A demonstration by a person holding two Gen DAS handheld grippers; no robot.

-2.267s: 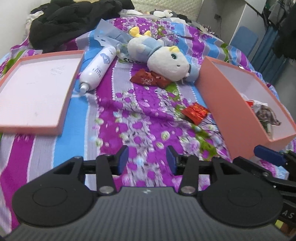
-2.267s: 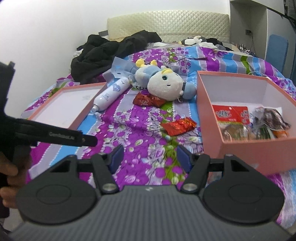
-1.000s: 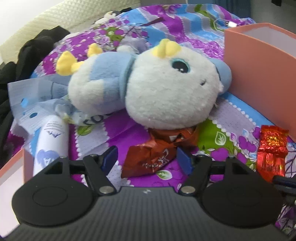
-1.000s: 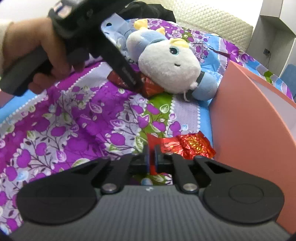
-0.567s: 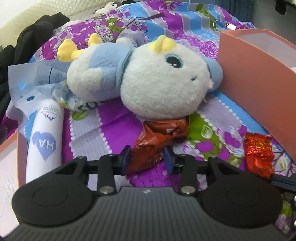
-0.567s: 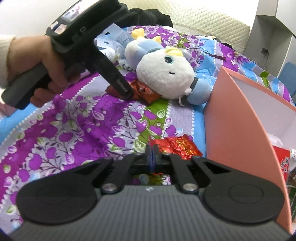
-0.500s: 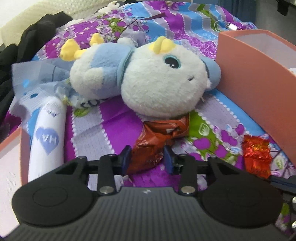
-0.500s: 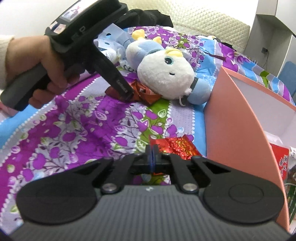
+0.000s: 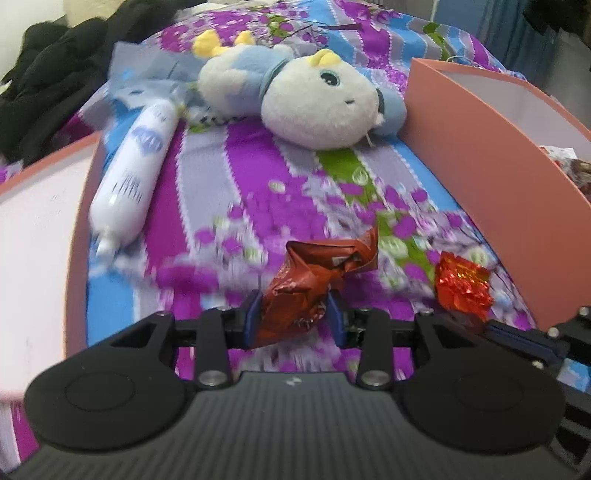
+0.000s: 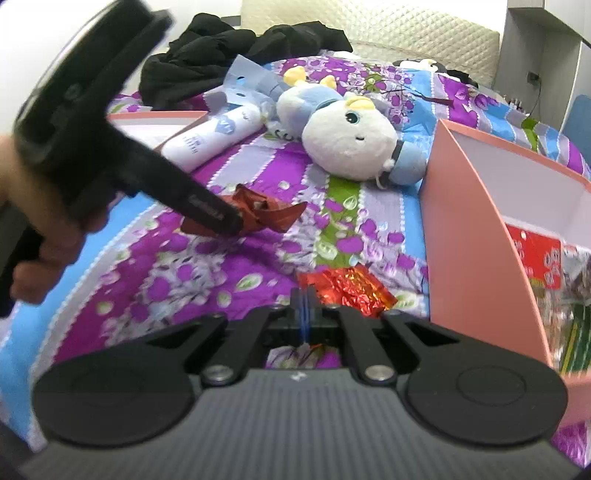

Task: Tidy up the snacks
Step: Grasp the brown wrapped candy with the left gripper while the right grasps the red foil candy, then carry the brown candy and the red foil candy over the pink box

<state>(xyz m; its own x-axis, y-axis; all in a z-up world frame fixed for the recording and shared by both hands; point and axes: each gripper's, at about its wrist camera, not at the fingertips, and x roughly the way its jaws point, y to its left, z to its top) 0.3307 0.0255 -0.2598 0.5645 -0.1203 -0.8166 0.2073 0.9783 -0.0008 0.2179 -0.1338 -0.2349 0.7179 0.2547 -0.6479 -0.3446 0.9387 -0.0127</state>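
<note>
Bed with floral striped bedspread, quilted cream headboard (partly hidden), white wall, grey shelving

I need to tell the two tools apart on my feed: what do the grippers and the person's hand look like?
Both grippers, left and right, look alike: matte black bodies with ribbed top plates, two round discs, silver screws and angular black linkages ending in blue finger pads. Seen from outside, the left one has a black pistol-style handle and small white lettering on its finger. The hand is bare; no sleeve shows.

A plush toy lies near a white bottle on the bedspread.
</note>
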